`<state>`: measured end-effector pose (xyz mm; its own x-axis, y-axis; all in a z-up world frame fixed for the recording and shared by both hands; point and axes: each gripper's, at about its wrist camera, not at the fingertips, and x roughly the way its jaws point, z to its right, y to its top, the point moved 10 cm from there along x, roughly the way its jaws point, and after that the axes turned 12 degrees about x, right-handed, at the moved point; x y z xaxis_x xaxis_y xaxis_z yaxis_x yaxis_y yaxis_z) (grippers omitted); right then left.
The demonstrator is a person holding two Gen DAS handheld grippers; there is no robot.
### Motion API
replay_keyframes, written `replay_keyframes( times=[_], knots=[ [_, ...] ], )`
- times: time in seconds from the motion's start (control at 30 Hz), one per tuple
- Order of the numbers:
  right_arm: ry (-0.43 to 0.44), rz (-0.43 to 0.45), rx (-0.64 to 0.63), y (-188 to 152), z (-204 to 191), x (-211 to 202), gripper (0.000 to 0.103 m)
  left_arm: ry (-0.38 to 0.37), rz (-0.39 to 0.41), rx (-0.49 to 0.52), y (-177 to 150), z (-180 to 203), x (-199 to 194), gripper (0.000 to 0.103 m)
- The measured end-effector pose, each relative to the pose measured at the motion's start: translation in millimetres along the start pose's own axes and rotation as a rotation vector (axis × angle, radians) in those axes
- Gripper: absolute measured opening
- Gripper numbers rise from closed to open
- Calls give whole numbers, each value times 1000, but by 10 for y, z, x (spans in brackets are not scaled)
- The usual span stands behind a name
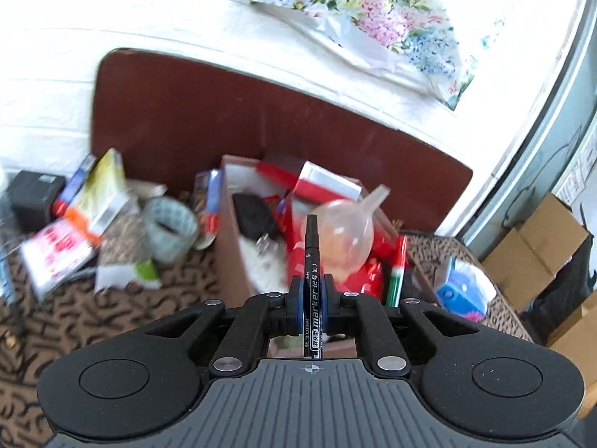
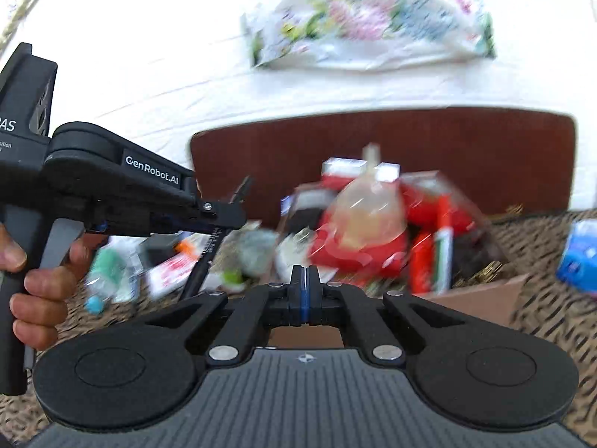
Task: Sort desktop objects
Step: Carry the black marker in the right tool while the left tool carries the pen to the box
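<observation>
My left gripper point(image 1: 312, 283) is shut on a black marker pen point(image 1: 312, 261), which points forward over an open cardboard box point(image 1: 231, 246). The box holds a clear plastic funnel point(image 1: 347, 235), red packets, a black key fob and a red-green pen point(image 1: 397, 268). In the right wrist view the left gripper point(image 2: 227, 216) shows at the left with the marker point(image 2: 209, 257) slanting down through it. My right gripper point(image 2: 305, 280) is shut and empty, above the near edge of the box point(image 2: 481, 298). The view is blurred.
Left of the box lie a tape roll point(image 1: 169, 229), several packets and small boxes point(image 1: 100, 194) and a black box point(image 1: 33, 194) on a patterned cloth. A blue packet point(image 1: 462, 291) lies right of the box. A dark red board point(image 1: 261, 112) stands behind. Cardboard cartons point(image 1: 537, 250) stand at far right.
</observation>
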<state>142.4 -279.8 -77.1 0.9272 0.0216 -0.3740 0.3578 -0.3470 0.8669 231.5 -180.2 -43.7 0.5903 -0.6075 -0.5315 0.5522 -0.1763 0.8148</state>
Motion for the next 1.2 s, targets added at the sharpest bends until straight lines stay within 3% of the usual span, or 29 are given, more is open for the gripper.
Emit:
replay_keyframes(
  times=[0.13,0.3,0.43,0.5,0.6,0.73,0.87,1.03,1.13,1.2],
  knots=[
    [-38,-37,-1,3,234,150,0,-2,-55,-23,6,-43,279,3],
    [-35,-262,-143,-708,433,109,6,5,-79,26,-237,-116,251,3],
    [-76,-370,-197,-1082,623,28,15,3,-101,-5,-353,-208,270,3],
    [-92,-392,-191,-1161,709,-57,23,15,-99,2,-344,-231,275,3],
    [-123,-420,-229,-1240,806,-155,24,9,-88,0,-312,-229,260,3],
    [-166,-487,-303,-1411,1004,-269,24,15,-84,9,-288,-211,262,3],
    [-159,-487,-256,-1422,1065,-290,24,16,-80,2,-244,-205,296,3],
    [-113,-517,-303,-1491,927,-314,24,24,-60,28,-115,-190,261,3],
    [-166,-576,-385,-1661,971,-249,24,24,-46,18,8,-212,306,3],
    [-158,-562,-362,-1671,965,-214,16,18,-45,3,86,-214,375,3]
  ],
)
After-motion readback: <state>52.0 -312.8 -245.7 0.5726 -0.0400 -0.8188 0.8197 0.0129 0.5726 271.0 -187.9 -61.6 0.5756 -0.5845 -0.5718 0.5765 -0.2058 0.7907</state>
